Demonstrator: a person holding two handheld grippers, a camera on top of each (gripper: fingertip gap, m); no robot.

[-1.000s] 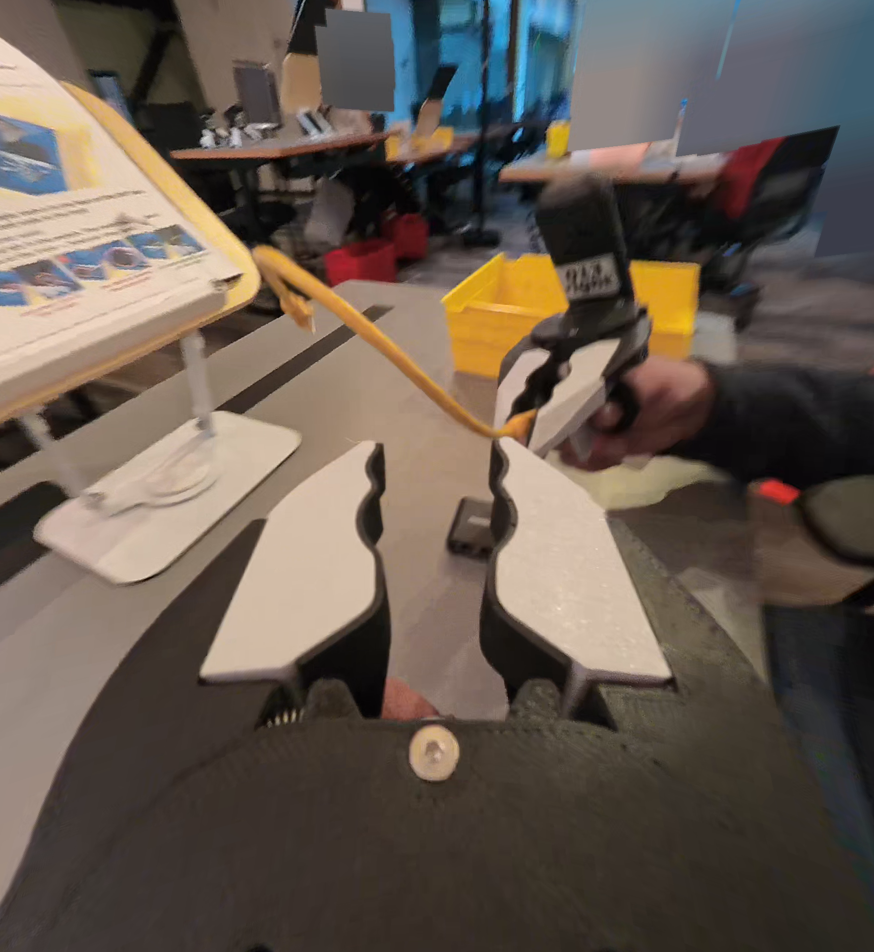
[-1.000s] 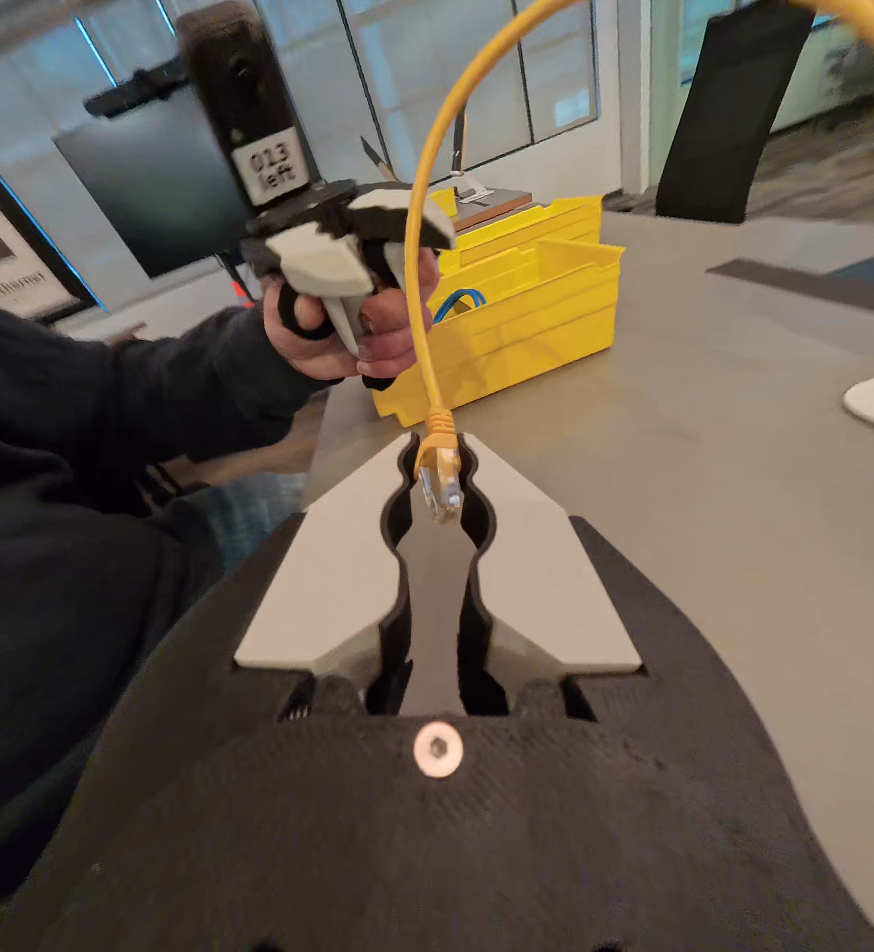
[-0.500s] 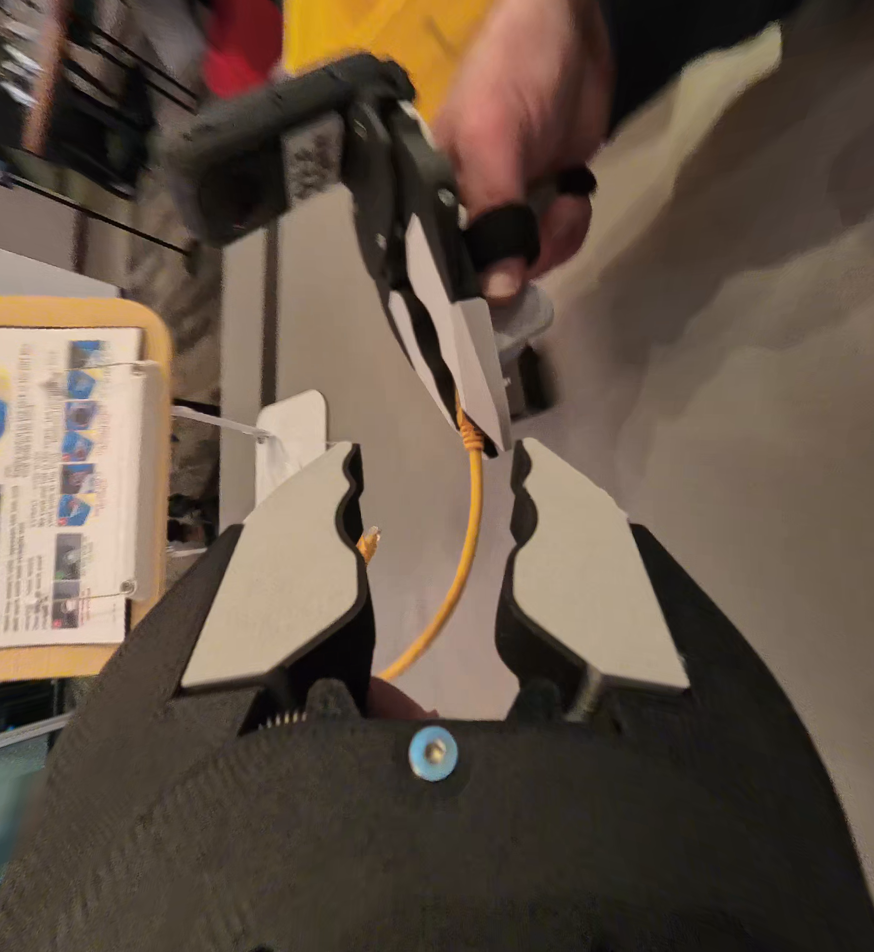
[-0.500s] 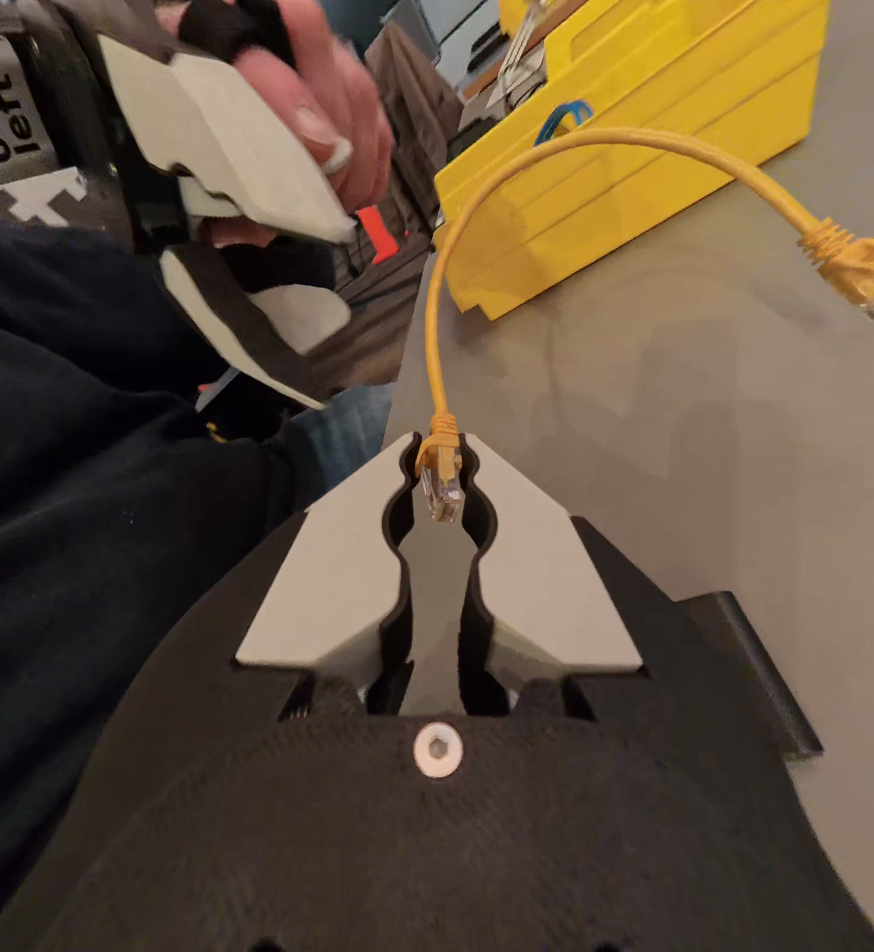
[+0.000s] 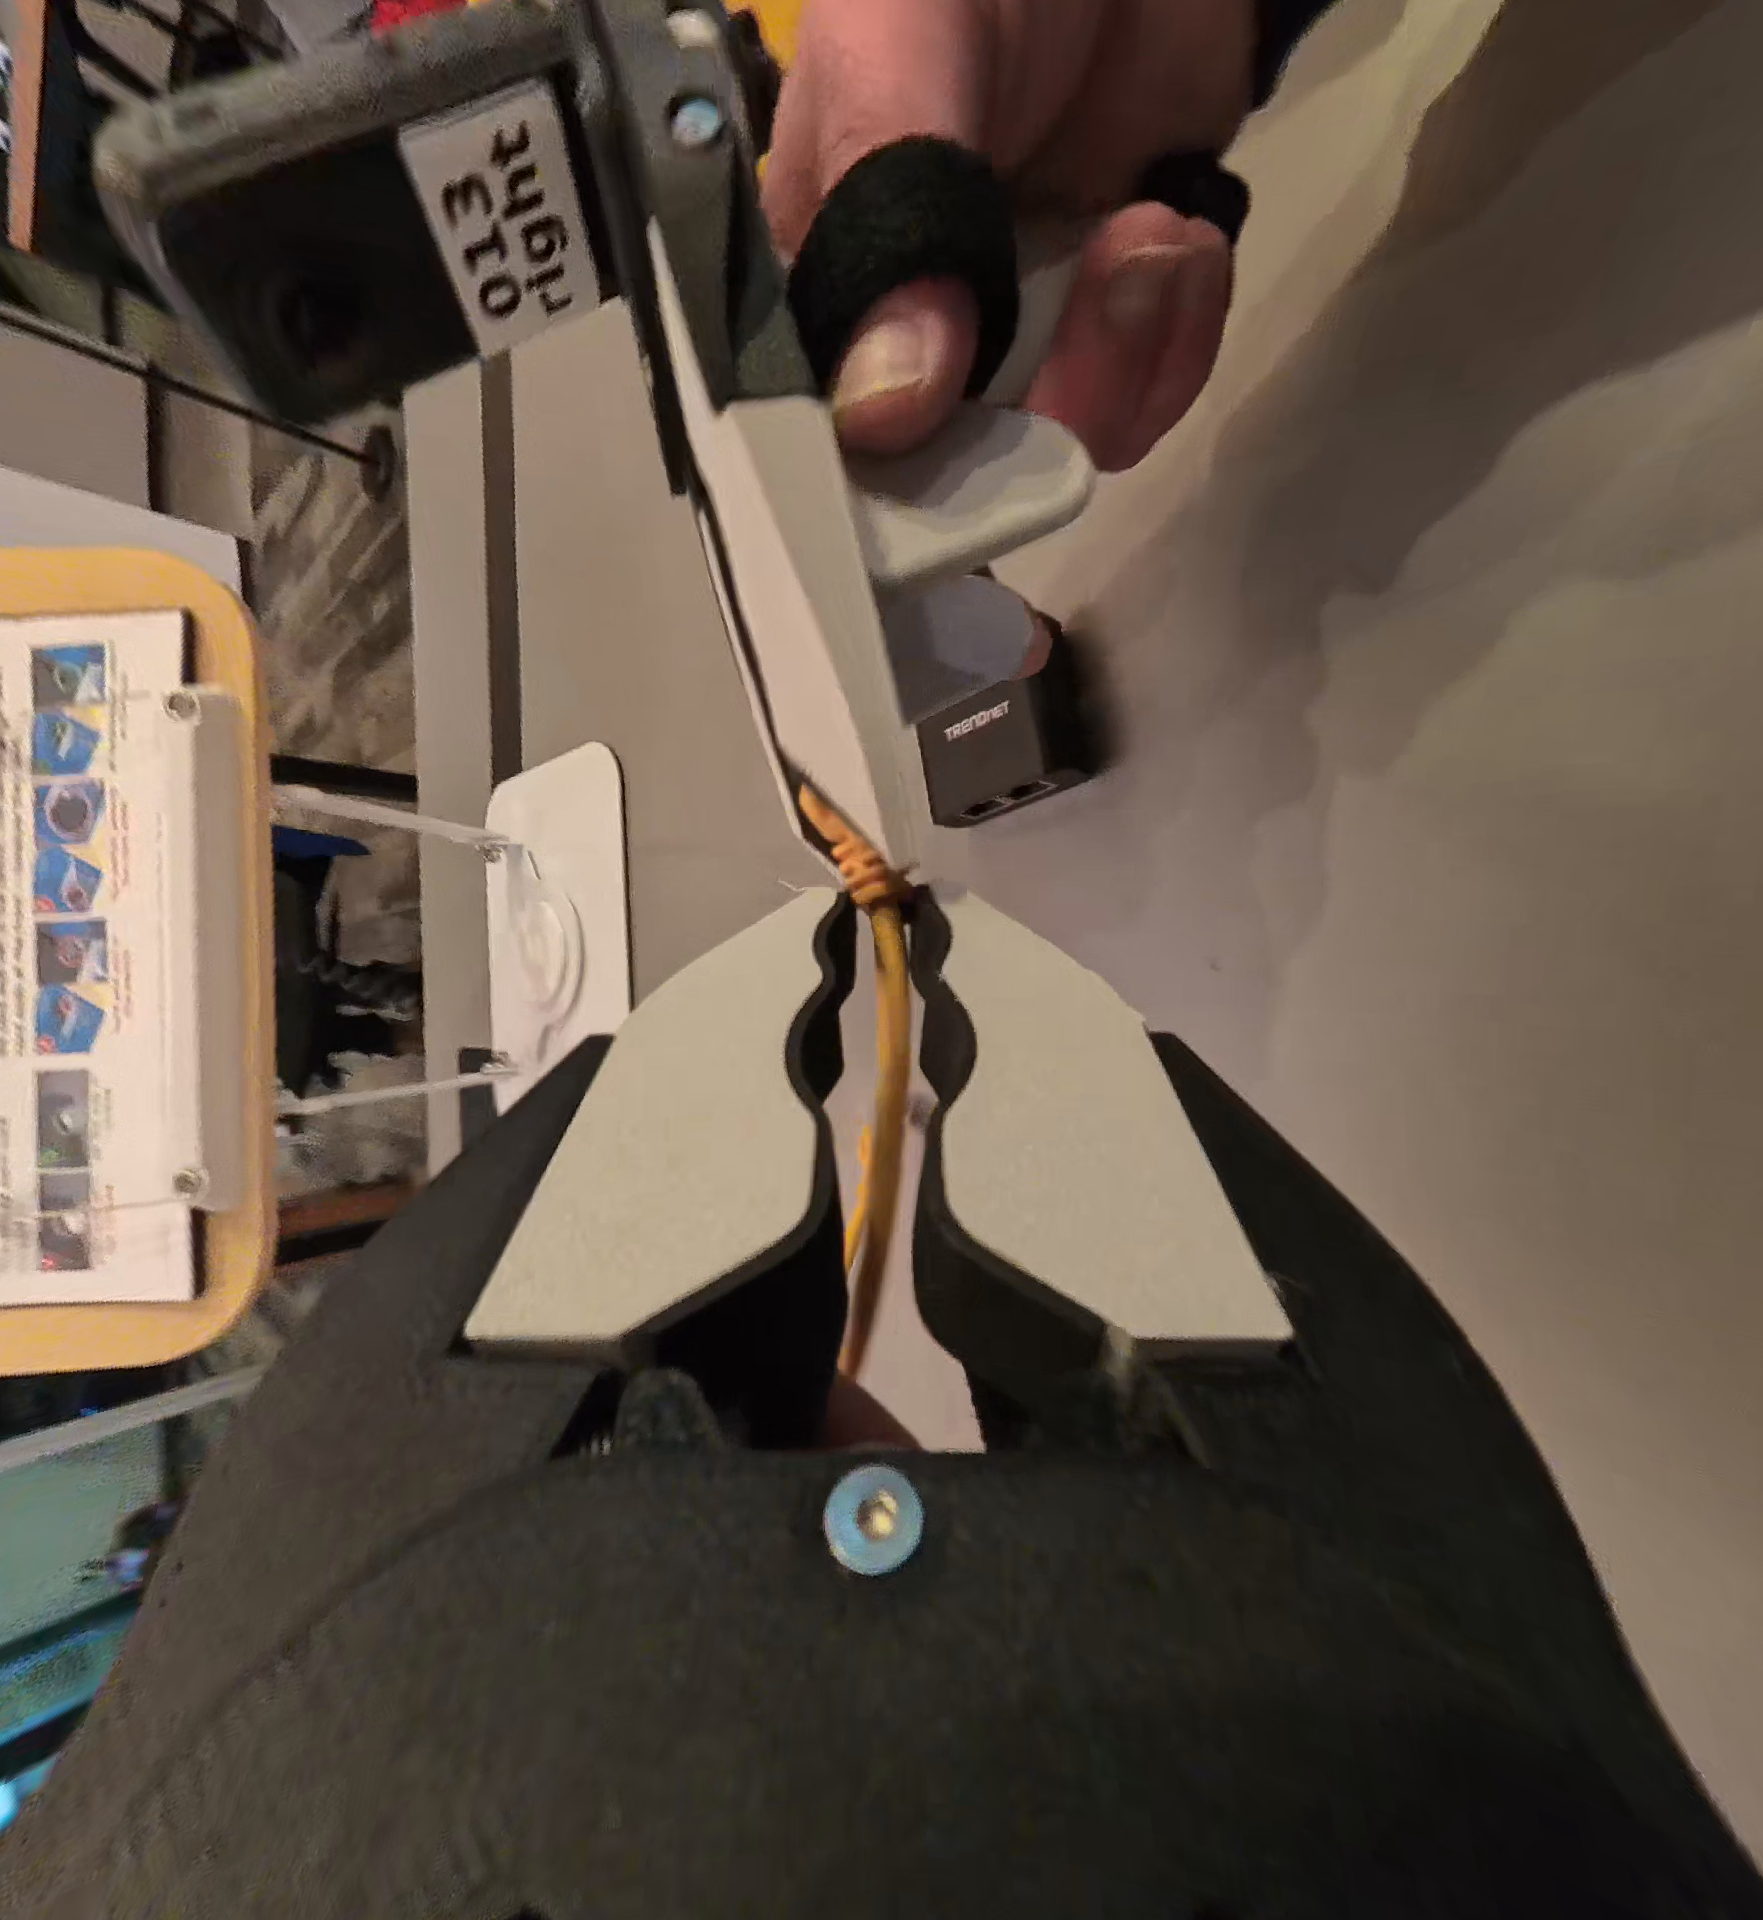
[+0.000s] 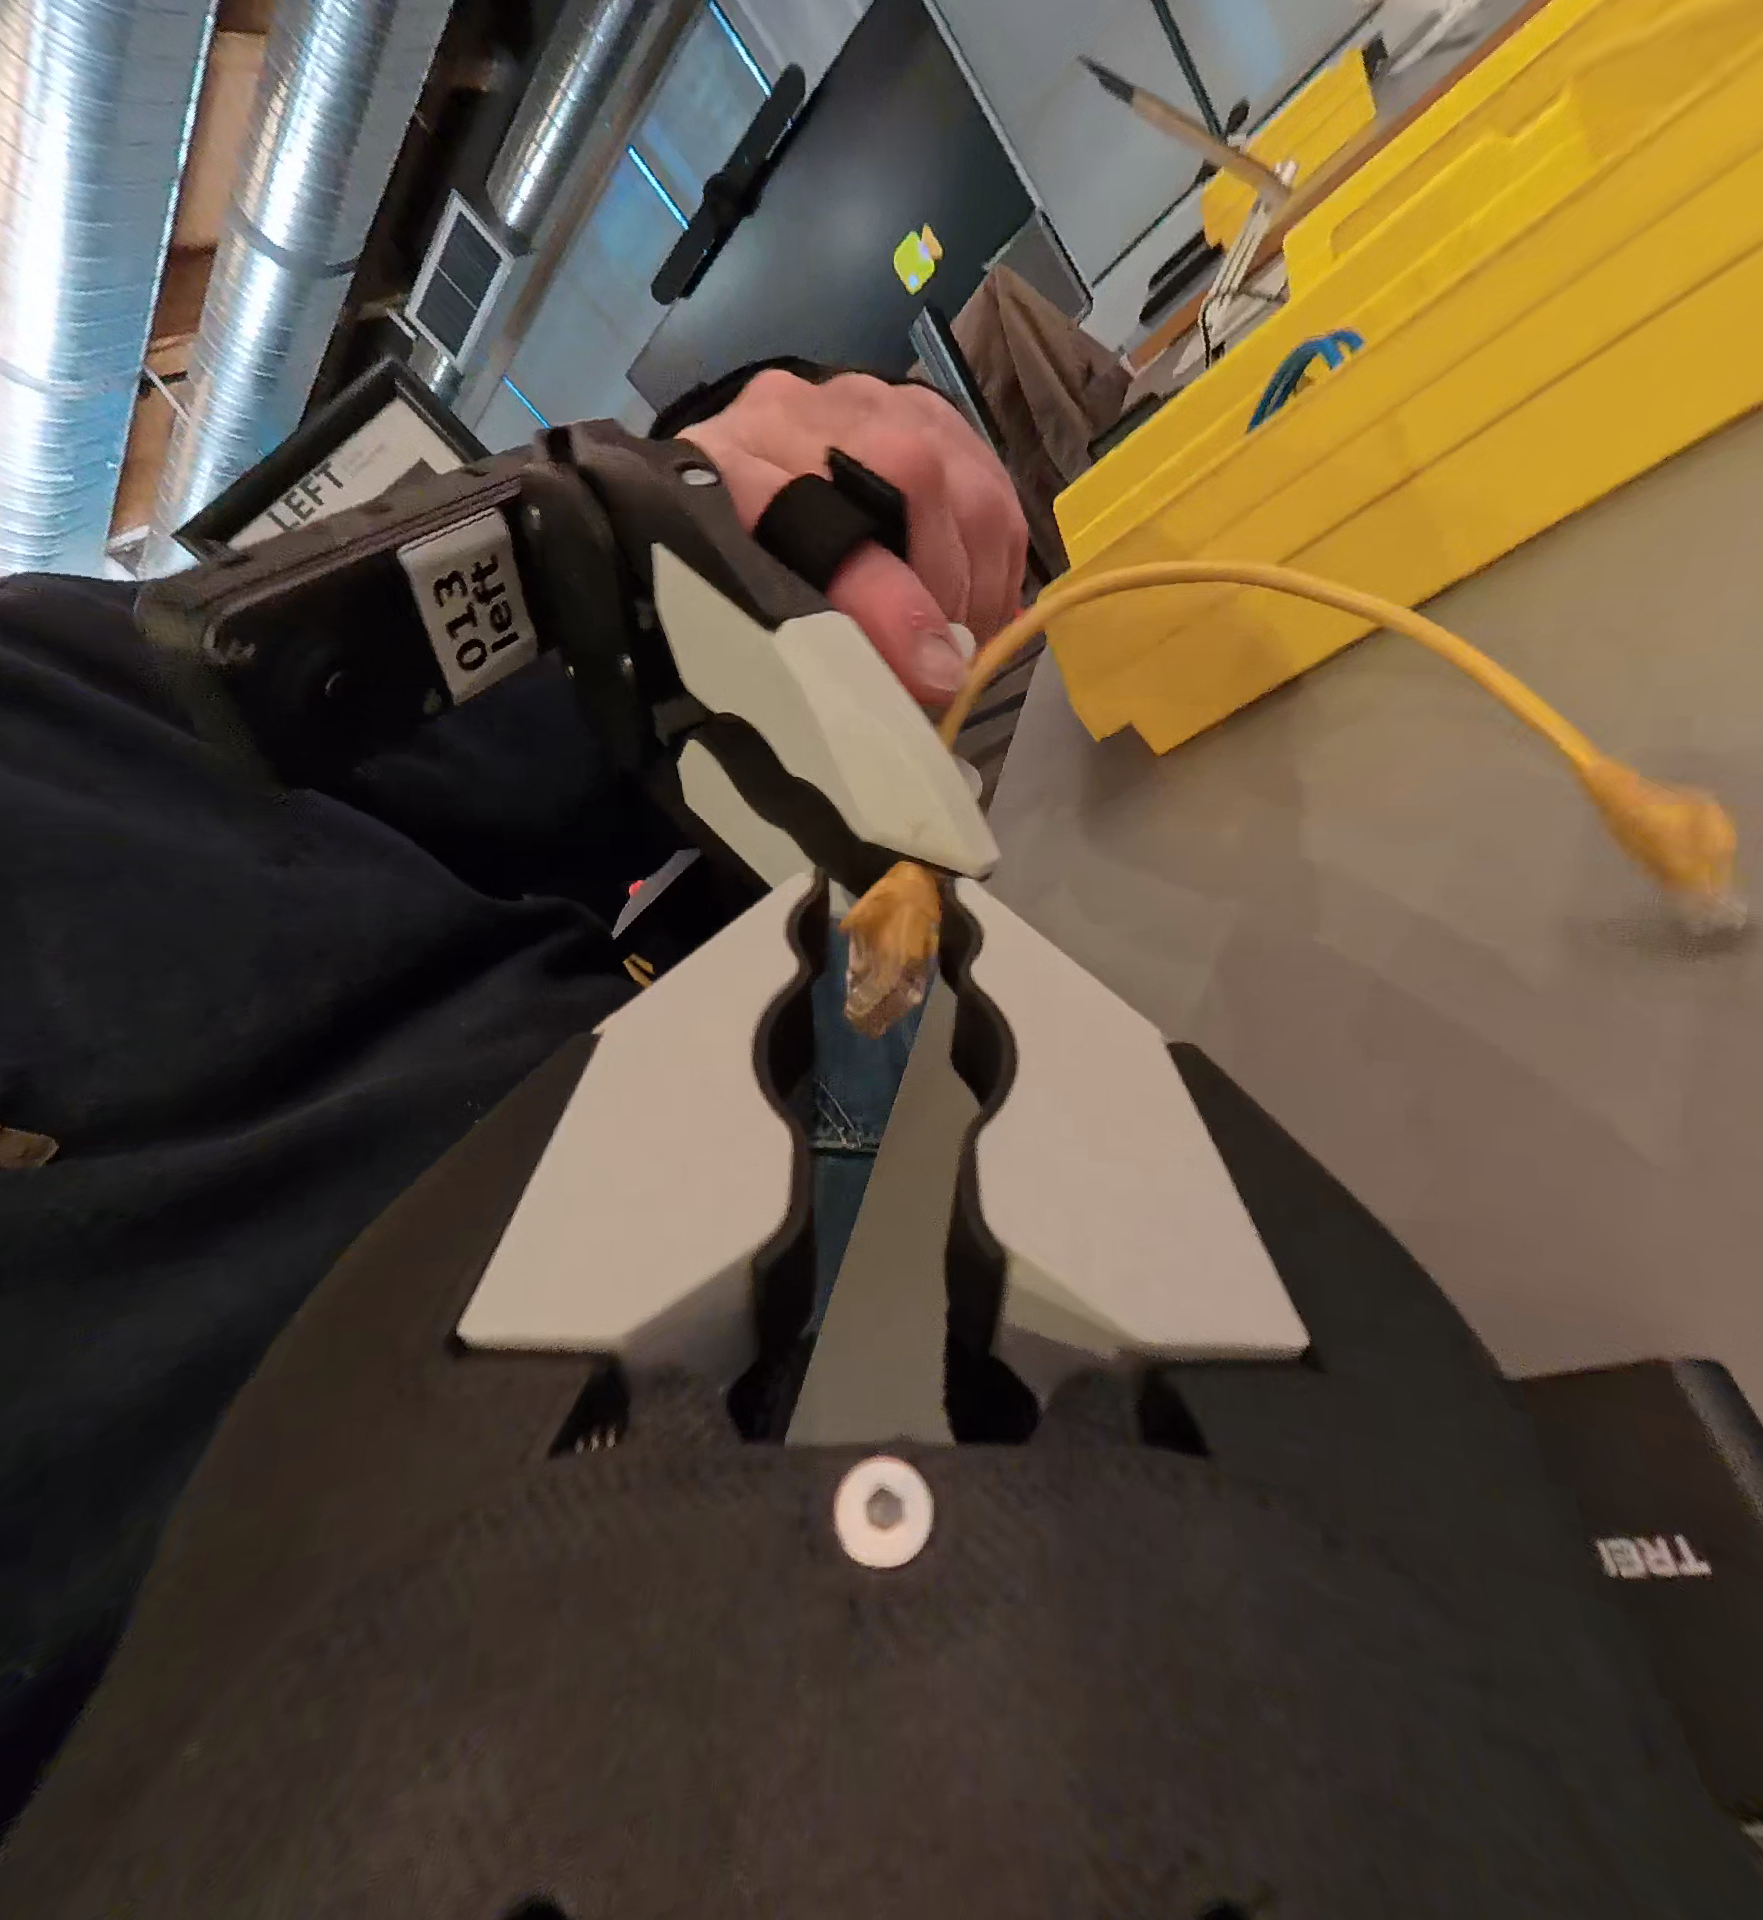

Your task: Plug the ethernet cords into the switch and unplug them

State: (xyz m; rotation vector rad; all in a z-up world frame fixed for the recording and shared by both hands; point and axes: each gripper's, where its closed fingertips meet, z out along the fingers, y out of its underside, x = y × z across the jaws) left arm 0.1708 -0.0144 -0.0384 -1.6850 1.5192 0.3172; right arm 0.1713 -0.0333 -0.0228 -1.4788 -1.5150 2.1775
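In the left wrist view the right gripper [image 5: 861, 868] covers the near plug of the yellow cord [image 5: 887, 1049], and its body hides most of the black switch [image 5: 1012, 758], leaving one end with two ports. In the right wrist view the switch [image 6: 1708, 1579] is cut off by the right edge and partly covered by that gripper's body. The cord's free plug [image 6: 1677, 847] is blurred, its clip too smeared to make out.

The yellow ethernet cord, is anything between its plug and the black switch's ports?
Only the tongs themselves. The left tongs pinch the yellow ethernet cord behind its plug, meeting the right tongs. The small black switch lies just beyond on the bare grey table, ports facing the camera.
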